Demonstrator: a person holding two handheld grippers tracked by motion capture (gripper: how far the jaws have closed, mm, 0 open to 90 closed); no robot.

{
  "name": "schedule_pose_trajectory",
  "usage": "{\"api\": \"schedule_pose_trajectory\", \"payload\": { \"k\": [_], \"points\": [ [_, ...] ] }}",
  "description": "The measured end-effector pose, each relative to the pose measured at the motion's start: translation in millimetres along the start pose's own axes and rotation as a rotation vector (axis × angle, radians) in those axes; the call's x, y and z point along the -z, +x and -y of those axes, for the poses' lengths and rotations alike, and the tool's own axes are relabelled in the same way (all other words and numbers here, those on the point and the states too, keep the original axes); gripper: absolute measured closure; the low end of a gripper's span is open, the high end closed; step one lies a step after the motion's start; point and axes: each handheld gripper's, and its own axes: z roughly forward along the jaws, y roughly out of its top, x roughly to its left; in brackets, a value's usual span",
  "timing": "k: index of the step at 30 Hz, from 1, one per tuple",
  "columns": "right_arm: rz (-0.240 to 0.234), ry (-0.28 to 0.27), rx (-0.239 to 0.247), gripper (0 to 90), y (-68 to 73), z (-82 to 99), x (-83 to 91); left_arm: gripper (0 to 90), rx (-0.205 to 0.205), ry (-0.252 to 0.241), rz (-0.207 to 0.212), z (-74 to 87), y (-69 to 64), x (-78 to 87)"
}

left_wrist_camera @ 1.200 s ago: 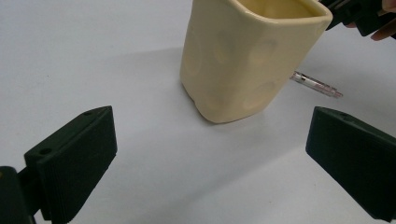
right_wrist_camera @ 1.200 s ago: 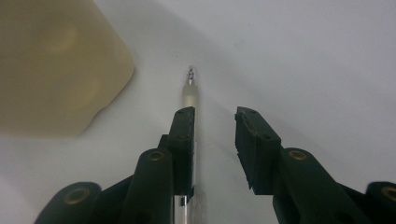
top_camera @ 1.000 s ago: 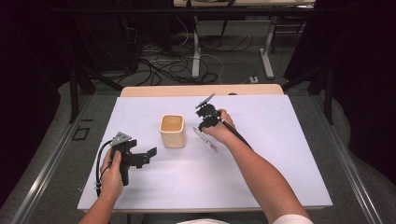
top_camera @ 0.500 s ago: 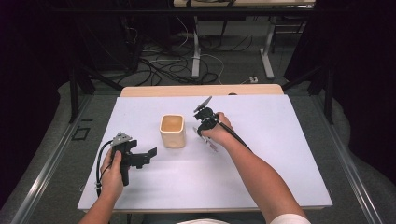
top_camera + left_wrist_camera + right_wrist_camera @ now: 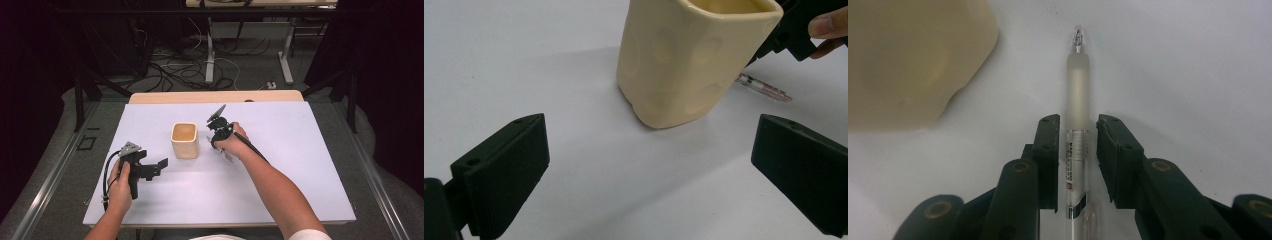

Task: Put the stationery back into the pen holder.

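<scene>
A cream ceramic cup (image 5: 184, 140) stands upright on the white table (image 5: 300, 170). Just right of it lies a clear pen (image 5: 1077, 85), also seen behind the cup (image 5: 689, 60) as the pen (image 5: 764, 89). My right gripper (image 5: 1078, 122) points down over the pen. Its jaws have just been closing and straddle the barrel with thin gaps on both sides. In the high view the right gripper (image 5: 218, 146) sits close to the cup's right side. My left gripper (image 5: 156, 169) rests on the table front left of the cup, open and empty (image 5: 649, 175).
The cup's wall (image 5: 908, 60) is close on the left of the right gripper. Beyond the far edge, a wooden strip (image 5: 215, 97) borders the table, and cables (image 5: 200, 65) lie on the floor.
The right hand has edged slightly down and toward the cup over the pen. The left hand and the cup have stayed put.
</scene>
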Motion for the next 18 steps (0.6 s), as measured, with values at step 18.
{"api": "schedule_pose_trajectory", "payload": {
  "k": [18],
  "points": [
    [0.013, 0.028, -0.016, 79.0, 1.7, 1.0, -2.3, 1.9, 0.0, 0.001, 0.0, 0.1, 0.1, -0.1]
  ]
}}
